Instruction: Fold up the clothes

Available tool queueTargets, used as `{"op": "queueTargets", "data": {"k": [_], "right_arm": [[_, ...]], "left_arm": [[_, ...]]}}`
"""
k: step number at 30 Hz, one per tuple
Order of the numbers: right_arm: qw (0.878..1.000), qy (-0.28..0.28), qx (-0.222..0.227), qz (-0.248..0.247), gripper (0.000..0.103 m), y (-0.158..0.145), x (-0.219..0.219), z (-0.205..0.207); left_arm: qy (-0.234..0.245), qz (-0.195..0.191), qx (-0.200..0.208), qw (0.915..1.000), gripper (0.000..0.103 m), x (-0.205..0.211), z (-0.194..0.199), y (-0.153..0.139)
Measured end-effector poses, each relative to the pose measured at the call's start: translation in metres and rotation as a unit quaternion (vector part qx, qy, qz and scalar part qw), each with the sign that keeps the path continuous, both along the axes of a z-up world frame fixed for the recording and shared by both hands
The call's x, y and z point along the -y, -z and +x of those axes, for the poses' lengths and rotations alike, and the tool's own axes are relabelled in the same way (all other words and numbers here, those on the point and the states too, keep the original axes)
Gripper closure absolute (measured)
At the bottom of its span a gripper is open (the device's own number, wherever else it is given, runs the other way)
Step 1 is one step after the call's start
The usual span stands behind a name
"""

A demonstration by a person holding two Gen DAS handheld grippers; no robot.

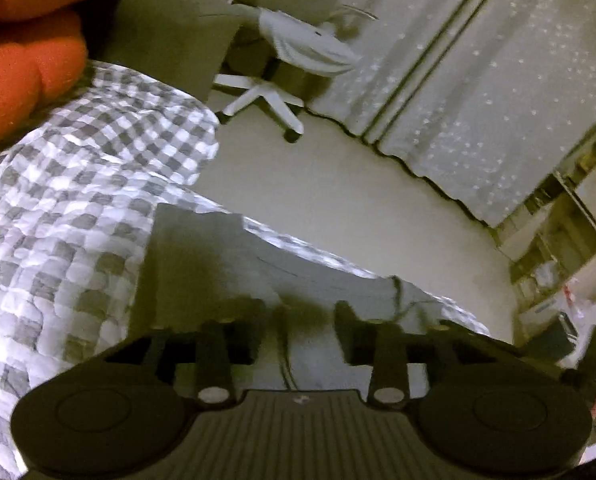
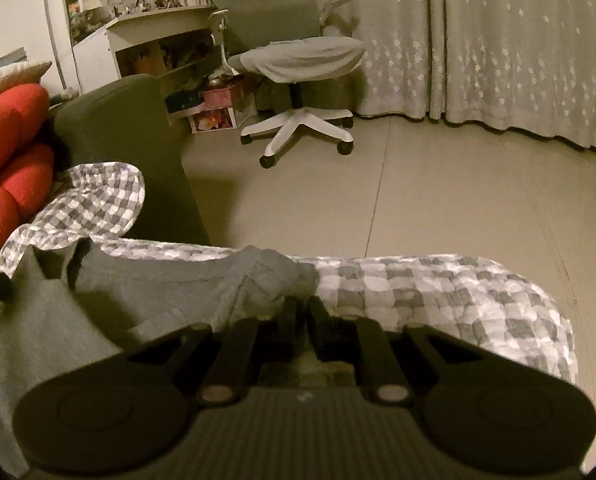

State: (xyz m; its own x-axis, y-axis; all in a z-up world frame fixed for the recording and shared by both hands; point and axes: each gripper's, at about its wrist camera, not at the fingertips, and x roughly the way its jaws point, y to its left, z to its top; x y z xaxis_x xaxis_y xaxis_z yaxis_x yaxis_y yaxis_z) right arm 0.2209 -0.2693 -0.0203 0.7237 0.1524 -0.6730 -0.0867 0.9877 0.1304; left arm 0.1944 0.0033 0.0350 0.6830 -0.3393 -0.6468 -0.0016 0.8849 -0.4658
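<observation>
A grey garment [image 2: 150, 280] lies on the checked bed [image 2: 437, 292]; right gripper [image 2: 301, 312] jaws pinch its bunched corner for folding, left gripper [image 1: 298, 320] jaws apart over the cloth.

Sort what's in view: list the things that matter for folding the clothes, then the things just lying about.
For the job:
grey garment
checkered quilt it lies on
left hand-held gripper, open
right hand-held gripper, nearly closed at the garment's edge

Lying about:
red cushion
office chair
star curtain
cluttered desk
</observation>
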Motion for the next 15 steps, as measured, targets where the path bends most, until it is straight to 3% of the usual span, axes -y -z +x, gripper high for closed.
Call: {"op": "queueTargets", "data": {"k": [3,6,8,9,13,15], "right_arm": [[1.000,-0.006,0.006,-0.012,0.092,-0.005,-0.003,-0.002],[1.000,-0.005,0.024,-0.010,0.091,-0.014,-0.006,-0.003],[0.999,-0.012,0.034,-0.007,0.091,-0.019,-0.009,-0.004],[0.999,-0.019,0.035,-0.007,0.091,-0.021,-0.011,-0.004],[0.999,-0.030,0.005,-0.033,0.093,-0.010,-0.023,0.002],[0.999,-0.027,0.005,-0.028,0.093,-0.004,-0.022,0.003]], "left_arm": [[0.007,-0.002,0.001,1.0000,0.050,0.005,0.005,0.010],[0.015,0.019,0.001,0.9997,0.052,0.016,0.009,0.023],[0.029,0.039,0.020,0.9986,0.071,0.025,0.006,0.026],[0.038,0.052,0.030,0.9975,0.095,0.029,0.004,0.026],[0.054,0.066,0.068,0.9941,0.100,0.029,-0.008,0.016],[0.061,0.053,0.086,0.9930,0.100,0.021,-0.017,0.000]]}}
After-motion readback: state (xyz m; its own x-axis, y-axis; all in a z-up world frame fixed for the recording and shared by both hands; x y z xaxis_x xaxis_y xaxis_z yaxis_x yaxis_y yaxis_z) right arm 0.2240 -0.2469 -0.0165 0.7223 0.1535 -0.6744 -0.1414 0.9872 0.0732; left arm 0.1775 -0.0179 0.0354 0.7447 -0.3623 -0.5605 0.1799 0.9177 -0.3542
